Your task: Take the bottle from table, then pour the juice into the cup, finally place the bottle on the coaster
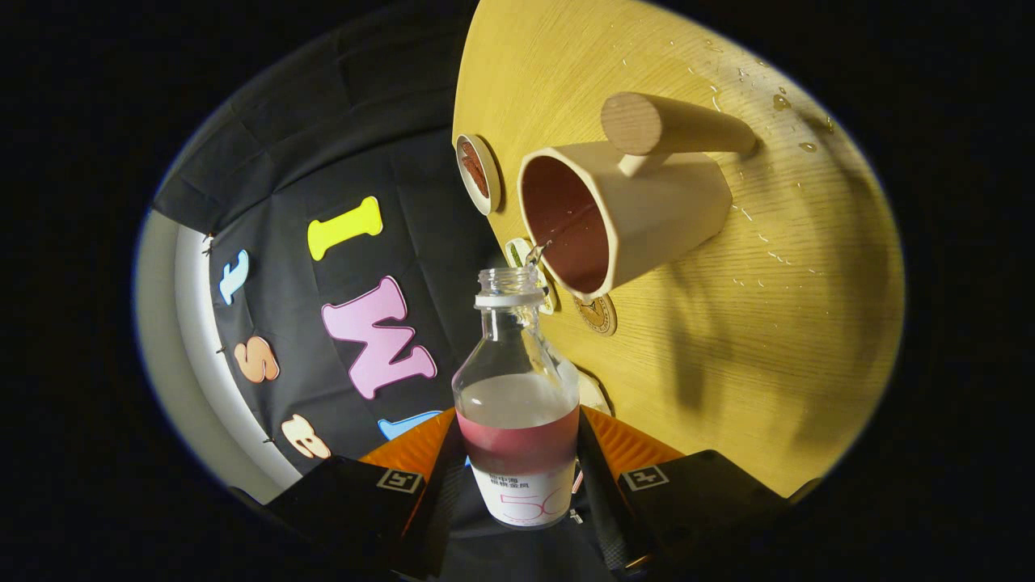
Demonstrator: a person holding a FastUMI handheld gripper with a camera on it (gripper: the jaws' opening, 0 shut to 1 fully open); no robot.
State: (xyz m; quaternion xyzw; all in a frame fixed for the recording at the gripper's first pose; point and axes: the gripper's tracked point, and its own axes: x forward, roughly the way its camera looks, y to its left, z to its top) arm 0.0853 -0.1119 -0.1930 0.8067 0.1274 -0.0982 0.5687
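Plainly the pour is under way. In the gripper view the gripper (517, 477) is clamped on the bottle (517, 404), a finger pressing each side of its lower body, and the whole view is rolled, so the bottle is tipped toward the cup (623, 214). The cap is off; a thin stream leaves the bottle's mouth and crosses to the cup's rim. Reddish juice lies in the bottle's lower half, so there is more to pour if wanted. The cup, with a thick wooden handle (671, 125), stands on the tabletop (768, 323) just beyond the bottle's mouth; its inside looks reddish, but the level cannot be read. Drops (780, 101) are scattered on the tabletop behind the cup. Near the tabletop's edge by the cup lies a round coaster (479, 174). Taking the bottle is done; setting it on the coaster is left.
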